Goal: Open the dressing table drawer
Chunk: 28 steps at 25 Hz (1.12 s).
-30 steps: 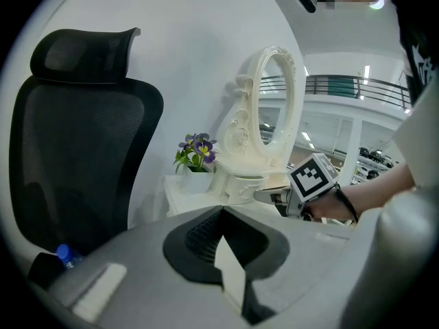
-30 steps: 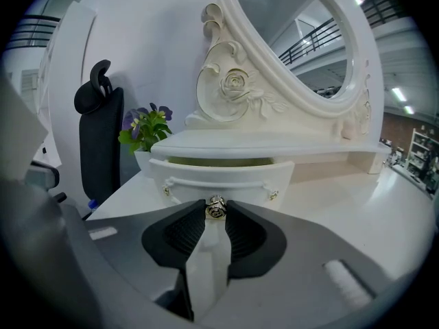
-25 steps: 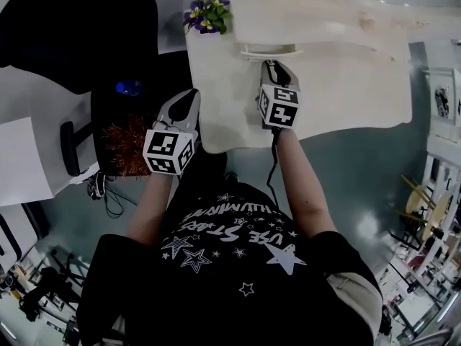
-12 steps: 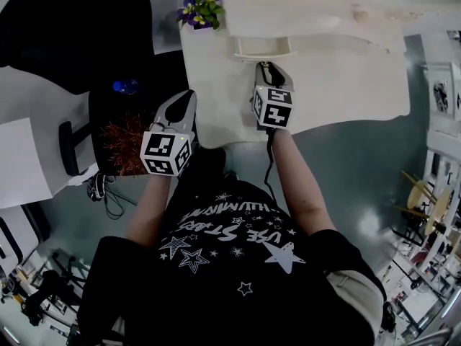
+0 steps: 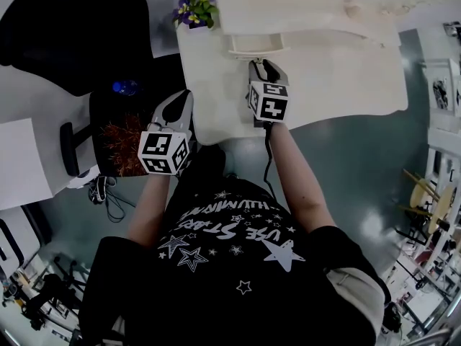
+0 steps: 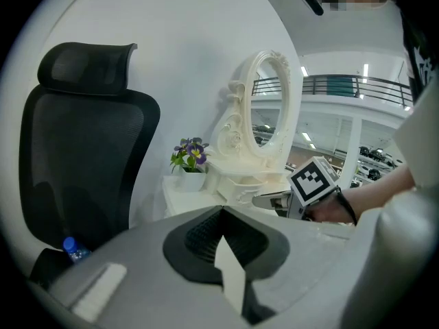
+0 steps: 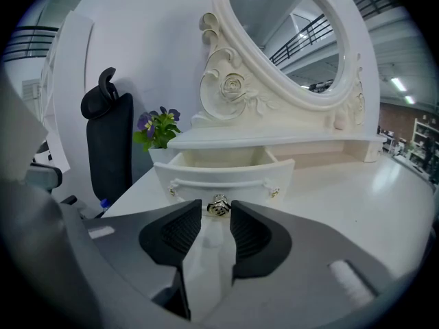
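Right claw (image 7: 218,214) is closed on the small shiny knob (image 7: 218,206) of the drawer (image 7: 223,173). The knob is pinched between the two tips. The drawer is pulled out from under the shelf (image 7: 274,140) of the white table (image 7: 357,184). Most of its inside is hidden by its own front, so it cannot be told what is kept in it. In the head view the knob is covered by the right claw, and only the drawer's top rim is seen.

Left claw (image 6: 221,214) is shut with nothing in it, and its tips are pressed together. It is held near the table's left edge, well apart from the drawer.

The big round mirror (image 7: 288,26) is cut off at the top. Purple flowers (image 7: 156,127) are set just left of the drawer. A black chair (image 6: 75,163) is seen at the left. A blue bottle (image 6: 72,247) is partly hidden behind the left claw.
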{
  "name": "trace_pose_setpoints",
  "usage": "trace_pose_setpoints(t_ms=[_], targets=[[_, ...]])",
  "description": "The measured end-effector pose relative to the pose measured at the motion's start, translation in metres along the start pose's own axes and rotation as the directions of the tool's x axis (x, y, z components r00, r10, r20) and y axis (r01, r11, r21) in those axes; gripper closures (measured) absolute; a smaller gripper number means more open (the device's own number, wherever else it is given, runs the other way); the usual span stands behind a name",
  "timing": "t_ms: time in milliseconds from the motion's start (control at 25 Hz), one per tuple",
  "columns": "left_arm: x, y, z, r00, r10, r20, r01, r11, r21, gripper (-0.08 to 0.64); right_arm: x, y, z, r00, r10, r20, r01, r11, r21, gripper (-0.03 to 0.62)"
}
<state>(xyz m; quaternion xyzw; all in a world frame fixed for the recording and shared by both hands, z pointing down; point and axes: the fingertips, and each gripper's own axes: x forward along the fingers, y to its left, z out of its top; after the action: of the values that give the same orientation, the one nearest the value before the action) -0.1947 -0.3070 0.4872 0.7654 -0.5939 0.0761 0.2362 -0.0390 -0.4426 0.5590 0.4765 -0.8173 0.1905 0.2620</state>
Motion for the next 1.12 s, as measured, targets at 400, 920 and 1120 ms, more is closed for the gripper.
trace_pose_setpoints(t_ms=[400,920,1120], targets=[[-0.033,-0.032,0.011,0.998,0.013,0.056,-0.015,0.999,0.031,0.560,-0.061,-0.009,0.009,0.996,-0.002,0.084,0.001,1.000,0.015,0.418],[-0.119,-0.116,-0.003,0.990,-0.002,0.143,-0.009,0.997,0.079,0.560,-0.210,-0.010,0.005,0.969,0.036,0.244,-0.042,0.999,0.021,0.568],[-0.160,-0.143,-0.018,0.986,0.003,0.165,-0.017,0.997,0.082,0.560,-0.264,0.001,-0.017,0.962,0.075,0.263,-0.066,0.997,-0.040,0.568]])
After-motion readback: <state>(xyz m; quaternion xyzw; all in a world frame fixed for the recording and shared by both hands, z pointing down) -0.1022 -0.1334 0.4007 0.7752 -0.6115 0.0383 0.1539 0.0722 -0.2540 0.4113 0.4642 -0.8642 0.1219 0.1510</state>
